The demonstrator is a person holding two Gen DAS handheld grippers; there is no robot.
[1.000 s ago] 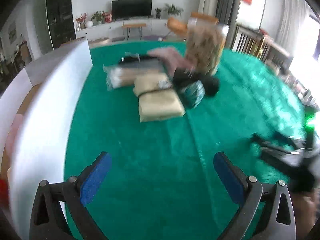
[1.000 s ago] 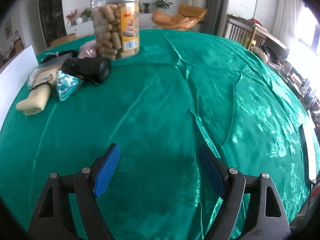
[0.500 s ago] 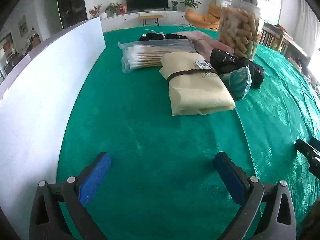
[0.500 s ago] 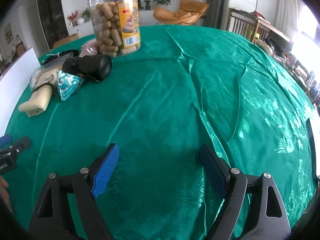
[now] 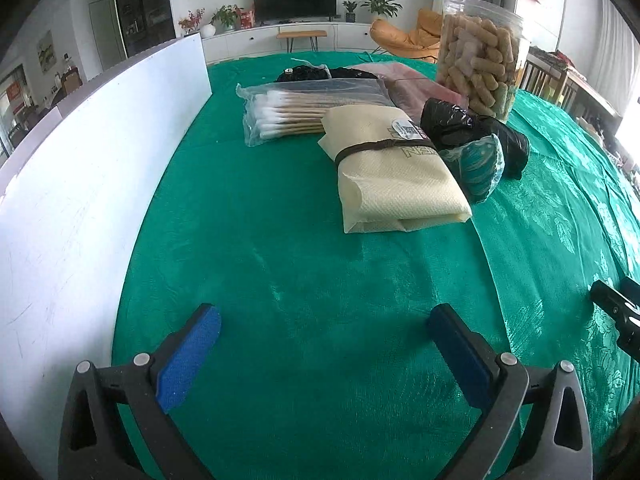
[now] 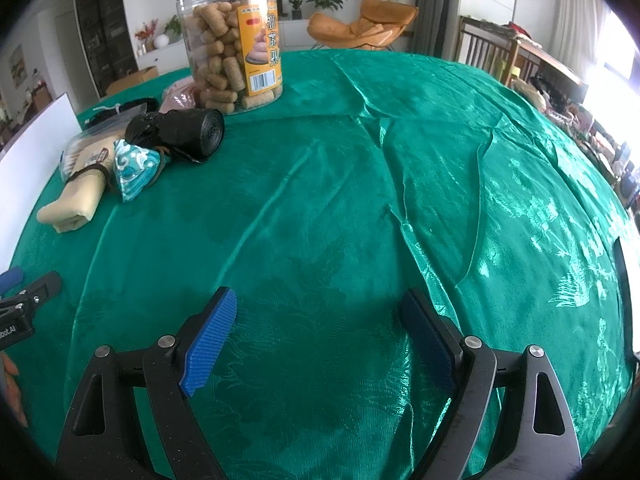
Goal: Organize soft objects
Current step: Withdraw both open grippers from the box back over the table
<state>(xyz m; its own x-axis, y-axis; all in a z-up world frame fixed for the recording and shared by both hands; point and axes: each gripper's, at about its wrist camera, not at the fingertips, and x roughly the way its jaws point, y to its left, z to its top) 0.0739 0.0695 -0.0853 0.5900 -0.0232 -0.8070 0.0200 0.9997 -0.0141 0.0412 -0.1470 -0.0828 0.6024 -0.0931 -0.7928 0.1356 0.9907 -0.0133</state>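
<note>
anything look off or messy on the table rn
Nothing spilled or damaged. The soft items sit jumbled: the teal pouch wedged between the folded cream cloth and black bag roll. The green tablecloth is creased.

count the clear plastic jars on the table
1. The snack jar stands upright at the far side of the green tablecloth, behind the black roll. Others may be hidden behind the pile.

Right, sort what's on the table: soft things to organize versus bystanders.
To organize: folded cream cloth bound with a brown band, teal patterned fabric pouch, pink fabric, black crinkly plastic-bag roll.

Bystanders: clear plastic snack jar, bagged cotton swabs, white board.
</note>
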